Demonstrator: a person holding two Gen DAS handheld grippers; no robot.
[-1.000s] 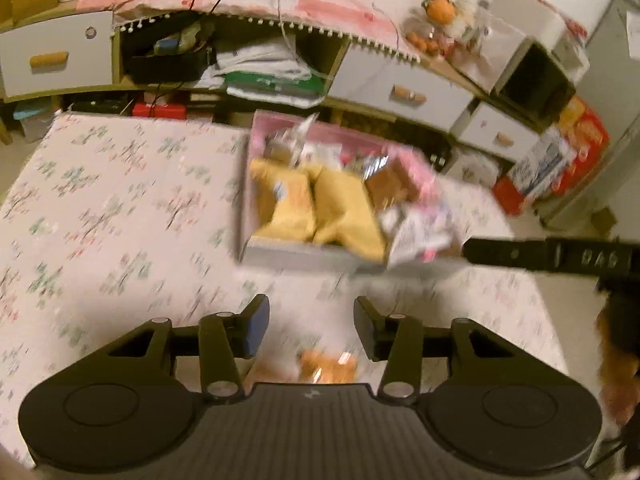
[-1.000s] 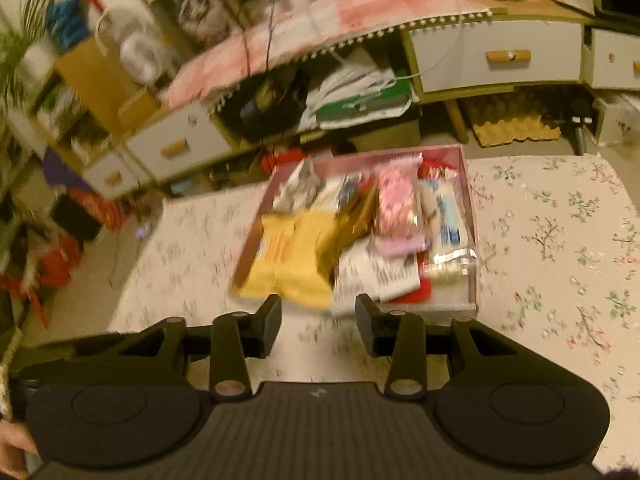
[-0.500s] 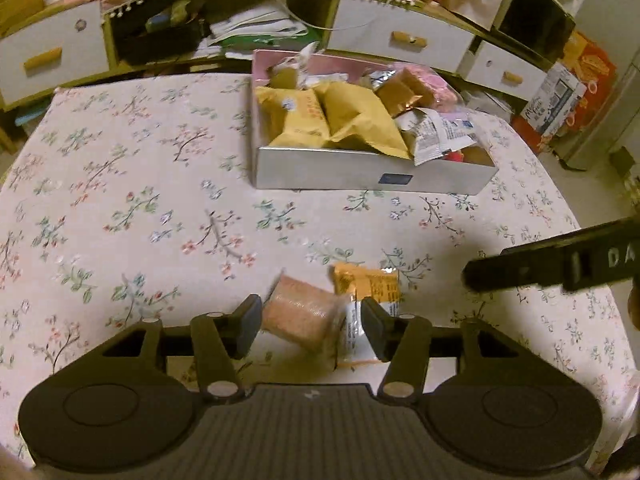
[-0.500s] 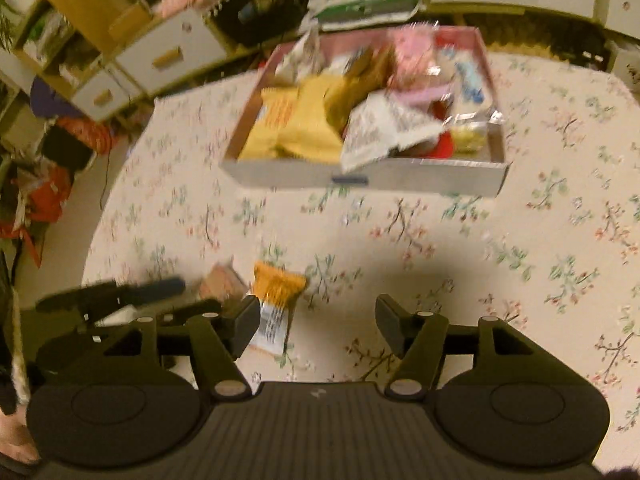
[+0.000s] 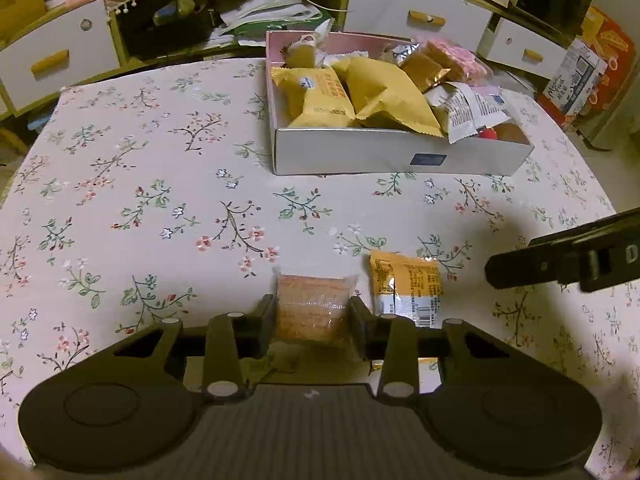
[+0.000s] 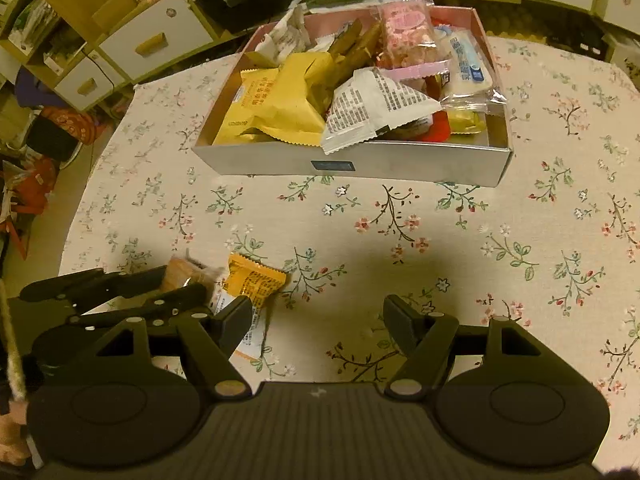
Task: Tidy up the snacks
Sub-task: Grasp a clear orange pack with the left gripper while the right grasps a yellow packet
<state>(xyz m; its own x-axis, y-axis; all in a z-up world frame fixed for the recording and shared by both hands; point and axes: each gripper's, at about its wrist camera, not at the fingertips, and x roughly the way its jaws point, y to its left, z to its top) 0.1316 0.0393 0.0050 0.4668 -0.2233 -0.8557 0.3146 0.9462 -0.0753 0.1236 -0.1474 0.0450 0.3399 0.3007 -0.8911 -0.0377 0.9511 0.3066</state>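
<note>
A clear-wrapped pinkish-brown cracker pack [image 5: 310, 312] lies on the floral tablecloth between the fingers of my left gripper [image 5: 312, 326], which have closed against its sides; it also shows in the right wrist view [image 6: 188, 274]. An orange snack packet [image 5: 406, 286] lies just right of it, also in the right wrist view [image 6: 252, 284]. My right gripper [image 6: 318, 322] is open and empty, low over the cloth right of the orange packet; its finger shows in the left wrist view [image 5: 560, 260]. A silver box [image 5: 400, 156] full of several snack packs sits further back.
The round table [image 6: 560, 220] drops off at left and right edges. White drawers [image 5: 416, 16] and cluttered shelves [image 5: 180, 24] stand behind the box. A snack carton [image 5: 576, 76] stands on the floor at right.
Both grippers dropped from over the box to the near table. The left fingers came around the cracker pack and closed on it; the right gripper opened wider beside the orange packet.
</note>
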